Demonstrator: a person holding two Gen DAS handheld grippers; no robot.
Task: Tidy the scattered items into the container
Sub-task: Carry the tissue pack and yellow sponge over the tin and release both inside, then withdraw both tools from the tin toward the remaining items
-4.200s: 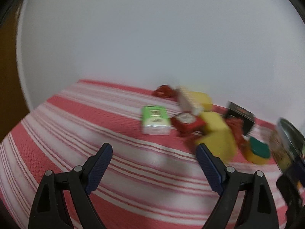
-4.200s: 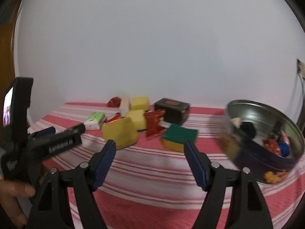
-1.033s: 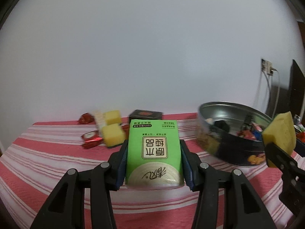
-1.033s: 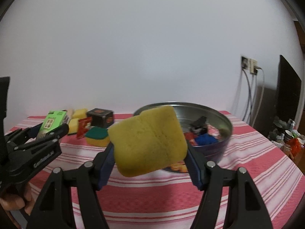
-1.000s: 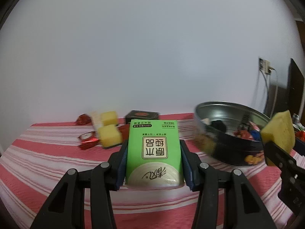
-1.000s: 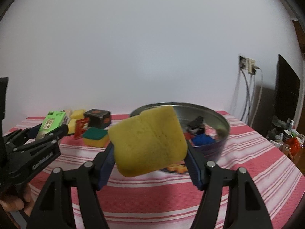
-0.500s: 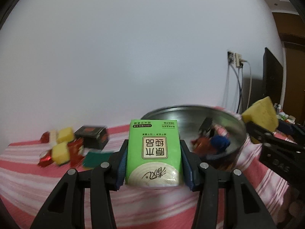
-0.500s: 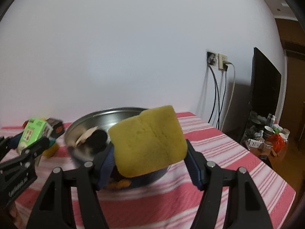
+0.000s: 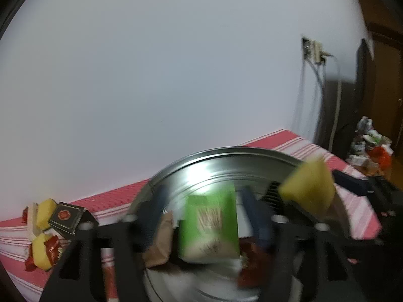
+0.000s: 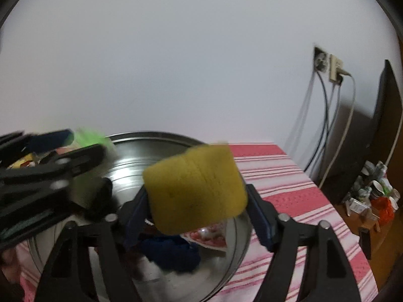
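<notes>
Both claws over the round metal tin (image 9: 252,154), jaws just opened on each. Left gripper (image 9: 204,216): blue pads stand clear of the green tissue pack (image 9: 209,226), gaps visible on either side; pack blurred, tilted, loose between the fingers above the tin's interior. Below and beside it inside the tin, a brown wrapped item (image 9: 160,241) toward the left finger and red wrappers (image 9: 250,261) toward the right one. Right gripper (image 10: 196,209): yellow sponge (image 10: 195,186) sits between the spread fingers, its right edge off the pad, left edge close to or touching the other pad — cannot tell which; sponge is blurred and above the tin. Under it in the tin, a dark blue object (image 10: 171,251) and a pink-and-white wrapper (image 10: 209,234). Left gripper shows at this view's left, with the green pack at its tips. Outward, left of the tin on the red-striped tablecloth (image 9: 297,143): black box (image 9: 66,216), yellow sponge pieces (image 9: 45,209), red packets (image 9: 51,248). Beyond the table's right end, wall socket with cables (image 10: 327,68) and a dark screen (image 10: 385,115).
</notes>
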